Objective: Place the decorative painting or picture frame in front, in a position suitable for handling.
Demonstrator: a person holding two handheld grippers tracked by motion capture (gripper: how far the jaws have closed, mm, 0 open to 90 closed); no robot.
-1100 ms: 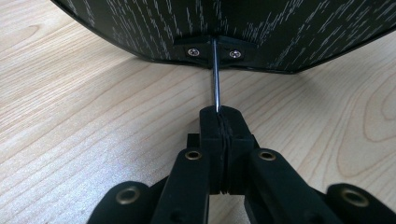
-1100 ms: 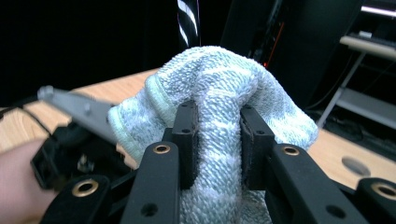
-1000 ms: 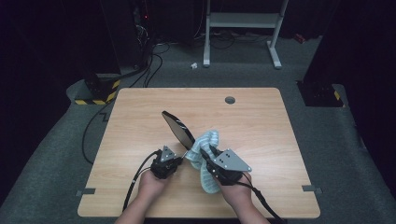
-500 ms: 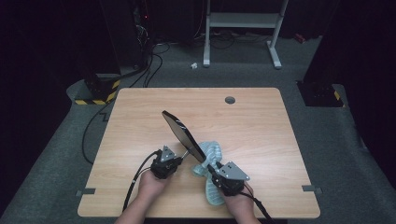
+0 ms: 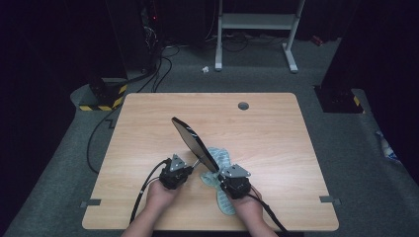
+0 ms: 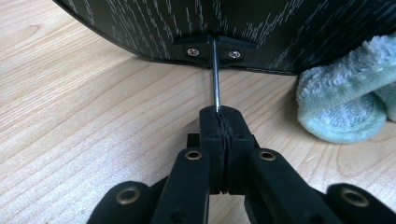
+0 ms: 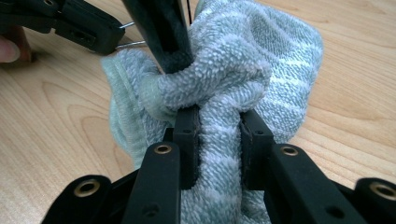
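A black flat panel (image 5: 190, 138) stands tilted over the wooden table (image 5: 276, 148), its upper end pointing to the far left. A thin metal rod (image 6: 215, 79) runs from a screwed bracket (image 6: 214, 50) on its underside. My left gripper (image 5: 192, 168) (image 6: 219, 122) is shut on that rod. A pale green striped towel (image 5: 221, 163) (image 7: 243, 70) lies bunched against the panel's lower end. My right gripper (image 5: 222, 175) (image 7: 218, 130) is shut on the towel, with the cloth pressed between its jaws. The left gripper (image 7: 79, 25) also appears in the right gripper view, at the upper left.
A round cable hole (image 5: 243, 105) sits near the table's far edge. Beyond the table are a white metal stand (image 5: 257, 22), floor cables (image 5: 163, 64) and a yellow-black striped block (image 5: 106, 96). Both hands are close to the table's front edge.
My right gripper has pulled the towel down from the panel's lower part toward the table's front edge. The panel and my left gripper have stayed put.
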